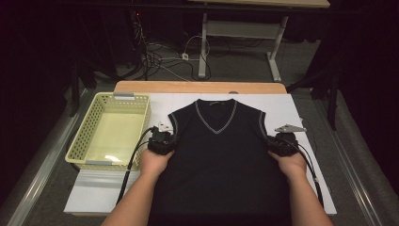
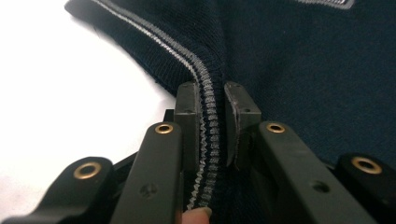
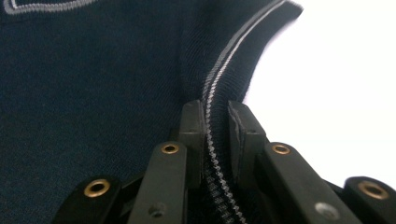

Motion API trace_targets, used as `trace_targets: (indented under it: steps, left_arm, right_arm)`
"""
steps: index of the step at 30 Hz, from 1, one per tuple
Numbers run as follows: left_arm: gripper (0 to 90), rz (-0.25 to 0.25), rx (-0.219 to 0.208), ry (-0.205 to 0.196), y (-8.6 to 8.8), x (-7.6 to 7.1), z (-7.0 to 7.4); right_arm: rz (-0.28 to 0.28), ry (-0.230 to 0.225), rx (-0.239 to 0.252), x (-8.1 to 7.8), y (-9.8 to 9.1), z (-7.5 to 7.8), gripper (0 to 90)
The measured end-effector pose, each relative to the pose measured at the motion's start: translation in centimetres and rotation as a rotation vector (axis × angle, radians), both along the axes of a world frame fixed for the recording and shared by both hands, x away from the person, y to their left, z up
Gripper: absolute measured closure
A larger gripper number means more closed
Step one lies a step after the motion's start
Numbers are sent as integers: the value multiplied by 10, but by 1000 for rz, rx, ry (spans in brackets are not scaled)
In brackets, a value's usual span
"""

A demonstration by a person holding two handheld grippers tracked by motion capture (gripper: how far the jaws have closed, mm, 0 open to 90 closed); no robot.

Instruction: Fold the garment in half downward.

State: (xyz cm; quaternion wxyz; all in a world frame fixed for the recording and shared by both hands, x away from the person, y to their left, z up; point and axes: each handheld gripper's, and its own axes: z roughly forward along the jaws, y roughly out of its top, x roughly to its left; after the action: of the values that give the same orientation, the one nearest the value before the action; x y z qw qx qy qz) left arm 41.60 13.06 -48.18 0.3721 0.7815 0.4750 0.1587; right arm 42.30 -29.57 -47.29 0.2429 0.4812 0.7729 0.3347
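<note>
To your left sits the basket, empty and well apart from the work, its near rim just beside your left forearm. Nothing lies between it and the vest, so it is likely where the garment goes once folded.

Your left gripper is at the vest's left armhole. In the left gripper view its jaws are clenched on the striped trim, one pad on each side of the ribbing. Gripping the trim makes sense: it is the thickest, firmest edge there, and it gives you a hold on that side without bunching the body cloth.

The vest lies flat, front up, in the middle of the white mat, neck away from you and hem toward you, running off the bottom of the high view.

Your right gripper mirrors the left, at the right armhole, jaws closed on the same trim. With both sides held evenly, you can lift or fold the shoulders together.

Watch the cables trailing back along your arms; they could drag on the cloth.
</note>
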Motion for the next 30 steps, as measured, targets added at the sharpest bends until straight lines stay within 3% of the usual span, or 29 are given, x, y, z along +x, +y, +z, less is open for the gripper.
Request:
trace_targets:
  steps: [5, 8, 11, 13, 16, 19, 20, 21, 22, 23, 26, 27, 30]
  left_arm:
    - [762, 46, 5, -21, 3, -6, 9]
    - [763, 32, 4, -57, 4, -14, 19]
    - [761, 18, 31, -106, 1, -32, 27]
    - [760, -3, 27, -126, 0, -43, 30]
    - [760, -39, 28, -159, 1, -61, 37]
    - [760, -72, 0, -181, 7, -80, 42]
    - [760, -89, -11, -194, 12, -93, 44]
    - [760, -89, -11, -194, 12, -93, 44]
    - [760, -104, -27, -189, 19, -105, 42]
    - [759, -104, -27, -189, 19, -105, 42]
    - [758, -136, -32, -181, 26, -123, 36]
    - [755, -171, -20, -172, 29, -136, 31]
    - [754, -201, -19, -166, 33, -148, 26]
  right_arm:
    - [-19, -73, 22, -10, -6, 13, 794]
    - [-7, -121, 17, -21, -9, 27, 797]
    - [6, -156, 60, -35, -13, 37, 797]
    - [17, -177, 75, -47, -14, 41, 797]
    - [29, -204, 80, -67, -15, 44, 796]
    - [48, -228, 57, -88, -15, 45, 797]
    - [59, -239, 55, -102, -15, 44, 796]
    - [59, -239, 55, -102, -15, 44, 796]
    - [68, -250, 53, -115, -16, 44, 796]
    - [68, -250, 53, -115, -16, 44, 796]
    - [79, -257, 51, -134, -17, 43, 795]
    - [87, -253, 46, -145, -17, 40, 793]
    - [100, -224, 27, -160, -16, 29, 793]
